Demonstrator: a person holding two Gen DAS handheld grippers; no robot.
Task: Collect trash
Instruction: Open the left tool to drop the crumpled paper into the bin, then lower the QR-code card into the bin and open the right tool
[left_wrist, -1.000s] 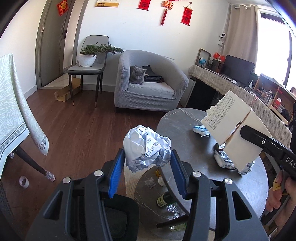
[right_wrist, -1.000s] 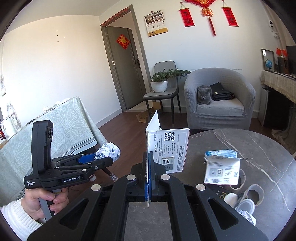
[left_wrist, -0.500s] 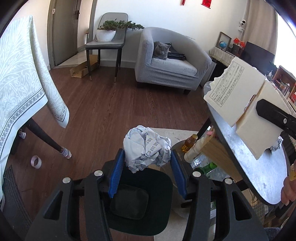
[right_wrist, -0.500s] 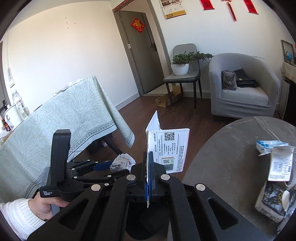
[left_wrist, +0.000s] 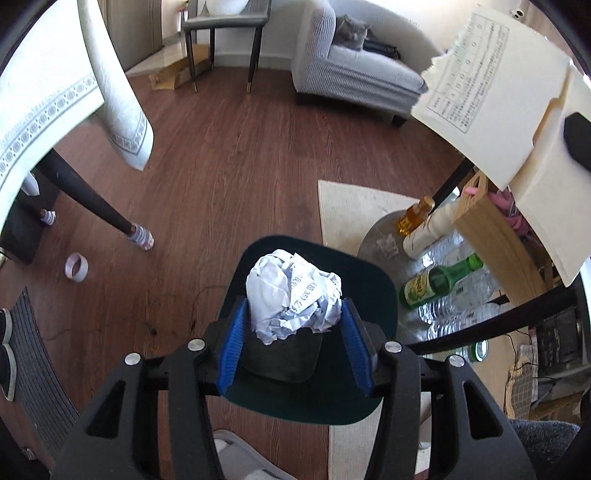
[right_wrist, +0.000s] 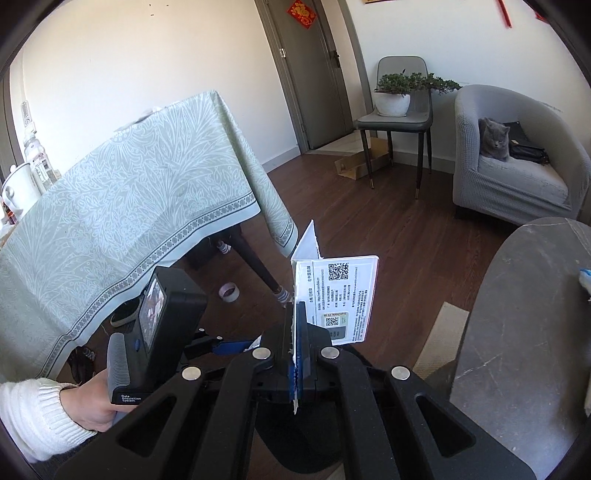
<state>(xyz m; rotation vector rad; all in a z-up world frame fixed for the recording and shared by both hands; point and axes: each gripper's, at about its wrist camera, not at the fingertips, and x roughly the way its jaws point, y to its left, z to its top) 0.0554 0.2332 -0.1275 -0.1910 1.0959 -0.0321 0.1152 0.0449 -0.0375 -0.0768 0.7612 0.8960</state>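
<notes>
Crumpled paper (left_wrist: 293, 295) sits clamped in the left hand-held gripper (left_wrist: 293, 334) above the bin (left_wrist: 373, 280), undropped; the right hand-held gripper (right_wrist: 295, 350) pinches torn cardboard (right_wrist: 341, 295).

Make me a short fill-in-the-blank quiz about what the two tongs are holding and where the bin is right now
1. The left tongs are shut on a crumpled ball of ____.
2. The paper ball hangs directly above the dark green ____.
3. The right tongs pinch a torn white carton printed with black-and-white ____ codes.
4. On the grey armchair sits a grey ____.

Missing words: paper; bin; QR; cat
</notes>
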